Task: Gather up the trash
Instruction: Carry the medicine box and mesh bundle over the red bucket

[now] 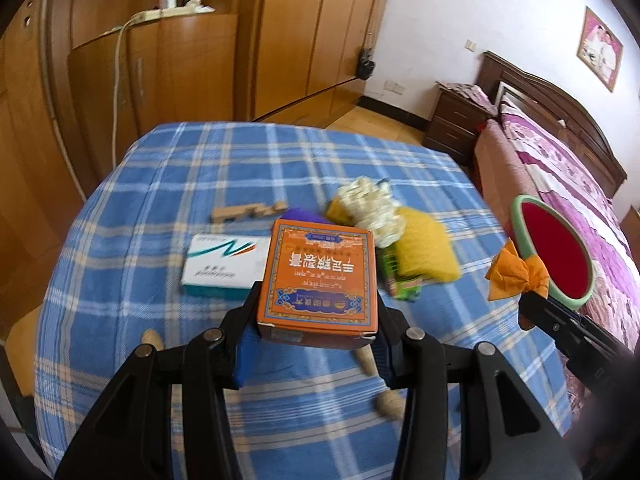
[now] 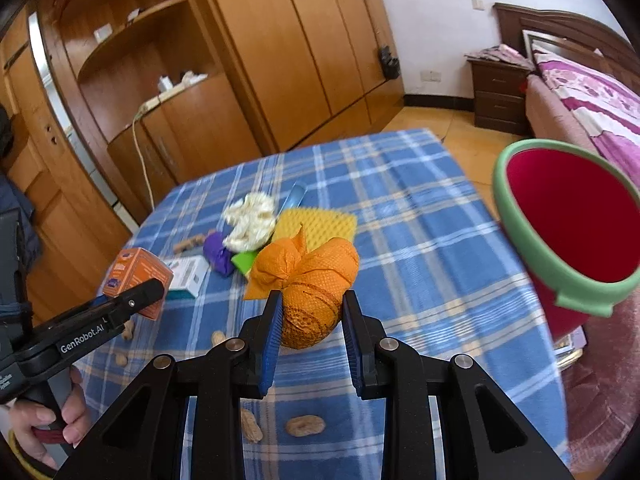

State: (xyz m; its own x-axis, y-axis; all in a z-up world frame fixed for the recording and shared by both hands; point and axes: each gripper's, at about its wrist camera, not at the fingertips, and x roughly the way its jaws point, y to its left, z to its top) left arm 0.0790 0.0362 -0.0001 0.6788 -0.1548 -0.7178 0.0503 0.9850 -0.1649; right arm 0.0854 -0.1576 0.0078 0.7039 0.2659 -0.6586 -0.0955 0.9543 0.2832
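With our left claw (image 1: 316,344) clamping the orange box (image 1: 318,280) and our right claw (image 2: 310,320) pinching the orange wad (image 2: 310,280) at centre frame, either may slip short of the bin (image 2: 560,276) at right.

Bedroom furniture is seen around the desk.
A wooden wardrobe (image 2: 280,52) is seen behind a blue checked cloth (image 1: 168,184); a bed (image 1: 560,152), a nightstand (image 2: 498,92) and a framed picture (image 1: 600,48) are seen at right.
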